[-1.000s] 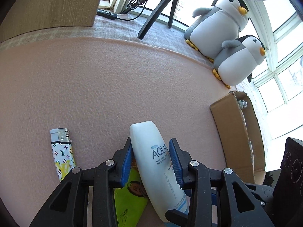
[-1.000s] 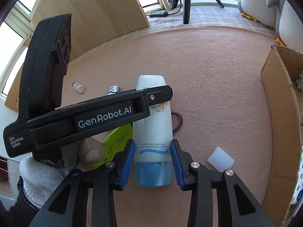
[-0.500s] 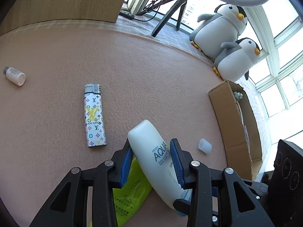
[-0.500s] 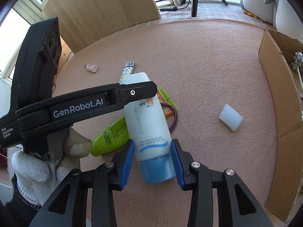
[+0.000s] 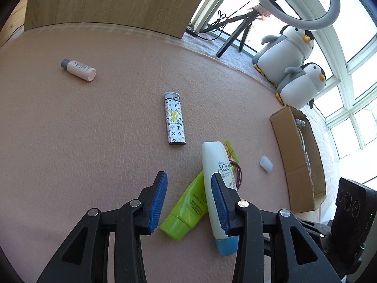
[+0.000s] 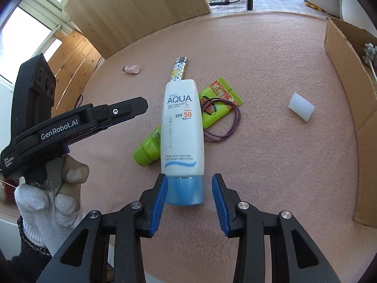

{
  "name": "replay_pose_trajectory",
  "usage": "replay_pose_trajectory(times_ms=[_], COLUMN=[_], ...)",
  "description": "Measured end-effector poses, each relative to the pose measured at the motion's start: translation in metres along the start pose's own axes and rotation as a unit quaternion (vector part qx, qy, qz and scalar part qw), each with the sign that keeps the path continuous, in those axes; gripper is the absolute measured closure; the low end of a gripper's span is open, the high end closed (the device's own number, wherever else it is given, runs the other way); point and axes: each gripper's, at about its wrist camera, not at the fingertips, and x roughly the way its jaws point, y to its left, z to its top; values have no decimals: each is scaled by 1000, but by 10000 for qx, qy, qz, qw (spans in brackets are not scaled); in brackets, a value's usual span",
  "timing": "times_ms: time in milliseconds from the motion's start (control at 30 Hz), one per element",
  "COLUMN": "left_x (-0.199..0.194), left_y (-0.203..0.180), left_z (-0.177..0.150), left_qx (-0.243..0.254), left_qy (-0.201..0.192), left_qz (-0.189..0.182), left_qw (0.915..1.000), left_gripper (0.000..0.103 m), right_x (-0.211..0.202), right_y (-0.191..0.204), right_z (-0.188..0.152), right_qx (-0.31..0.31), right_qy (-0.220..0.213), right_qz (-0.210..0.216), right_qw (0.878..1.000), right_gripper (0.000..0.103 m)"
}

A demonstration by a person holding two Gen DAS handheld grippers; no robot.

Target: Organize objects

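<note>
My right gripper (image 6: pixel 189 197): fingers apart, straddling the blue cap of the sunscreen bottle (image 6: pixel 182 132), not clamped. My left gripper (image 5: pixel 188 199): fingers apart, holding nothing, the bottle just past its right finger. Bottle lies flat on the pink mat (image 6: pixel 271 54), across a green tube (image 6: pixel 150 147). Beside the bottle: green sachet (image 6: pixel 221 105) with a purple hair tie (image 6: pixel 226 127) on it. Beyond the bottle: patterned lighter (image 5: pixel 174 119), then small bottle (image 5: pixel 79 69). Cardboard box (image 6: pixel 346 75) well right of the bottle, white block (image 6: pixel 301 109) between.
</note>
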Motion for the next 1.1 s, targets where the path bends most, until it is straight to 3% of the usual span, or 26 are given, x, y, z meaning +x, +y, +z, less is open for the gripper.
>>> replay_pose_trajectory(times_ms=[300,600,800,1100], left_x=[-6,10,23,34], left_y=[-28,-49,-48,-30], left_z=[-40,-60,-64,-62], left_qx=[482,782,721,339], left_qy=[129,313,440,476], left_qz=[3,13,-48,-478], left_qw=[9988,9964,9964,9971], left_gripper=[61,61,61,59], right_x=[-13,11,29,44], right_y=[-18,-20,-8,-7], right_z=[20,36,42,46], right_qx=[365,538,377,291], right_qy=[-321,21,260,379], right_qz=[267,685,601,617], right_qw=[9985,9962,9971,9969], right_gripper=[66,63,60,60])
